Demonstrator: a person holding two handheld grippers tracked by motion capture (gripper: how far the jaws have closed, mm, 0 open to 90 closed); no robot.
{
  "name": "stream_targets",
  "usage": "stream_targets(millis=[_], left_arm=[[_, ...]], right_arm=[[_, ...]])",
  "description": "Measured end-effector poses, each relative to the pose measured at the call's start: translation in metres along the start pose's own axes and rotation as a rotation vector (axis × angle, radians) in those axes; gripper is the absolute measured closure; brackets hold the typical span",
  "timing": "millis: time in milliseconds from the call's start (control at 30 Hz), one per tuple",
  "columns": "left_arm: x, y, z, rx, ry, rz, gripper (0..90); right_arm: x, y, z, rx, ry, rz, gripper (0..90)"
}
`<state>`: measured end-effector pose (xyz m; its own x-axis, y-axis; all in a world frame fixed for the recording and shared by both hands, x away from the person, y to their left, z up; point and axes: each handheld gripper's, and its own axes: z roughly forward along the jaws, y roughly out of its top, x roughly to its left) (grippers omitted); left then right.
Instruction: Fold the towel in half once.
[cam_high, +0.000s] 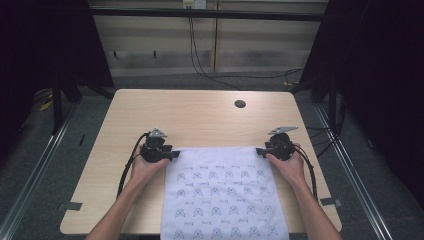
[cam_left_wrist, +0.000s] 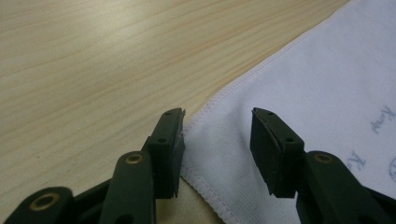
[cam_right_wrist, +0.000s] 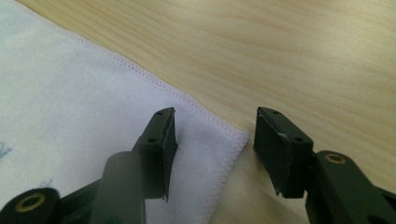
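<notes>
Lying flat, the cloth (cam_high: 220, 190) has a far corner between each gripper's parted fingers (cam_left_wrist: 170, 149), unclamped.

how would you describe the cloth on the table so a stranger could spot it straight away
On the light wooden table, look at the near half, between the left gripper and the right gripper. The cloth lies flat there, white with rows of small grey printed marks and a stitched hem, its near edge overhanging the table.

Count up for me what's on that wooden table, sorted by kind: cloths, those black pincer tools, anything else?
White printed cloth: 1
Black grippers: 2, the left gripper and the right gripper, each with open jaws at a far corner of the cloth
Total: 3
</notes>
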<state>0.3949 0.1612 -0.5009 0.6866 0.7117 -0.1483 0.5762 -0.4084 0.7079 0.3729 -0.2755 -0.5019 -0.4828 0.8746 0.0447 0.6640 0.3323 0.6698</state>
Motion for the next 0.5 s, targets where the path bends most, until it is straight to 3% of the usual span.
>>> stream_targets(millis=[100, 267, 367, 500], left_arm=[[-0.0019, 0.0, 0.0001, 0.017, 0.014, 0.033, 58.0], [-0.0052, -0.0023, -0.0023, 0.03, 0.022, 0.089, 71.4], [-0.0025, -0.0042, -0.0028, 0.02, -0.017, 0.066, 84.7], [0.0028, -0.0049, -0.0049, 0.015, -0.046, 0.039, 87.6]], right_arm=[[0.0012, -0.0001, -0.0008, 0.0, 0.011, -0.01, 58.1], [0.0055, 0.0008, -0.0014, 0.009, 0.071, -0.01, 83.1], [0.004, -0.0004, -0.0014, 0.002, 0.089, 0.012, 86.0], [0.0034, -0.0012, -0.0025, 0.005, 0.105, 0.028, 86.7]])
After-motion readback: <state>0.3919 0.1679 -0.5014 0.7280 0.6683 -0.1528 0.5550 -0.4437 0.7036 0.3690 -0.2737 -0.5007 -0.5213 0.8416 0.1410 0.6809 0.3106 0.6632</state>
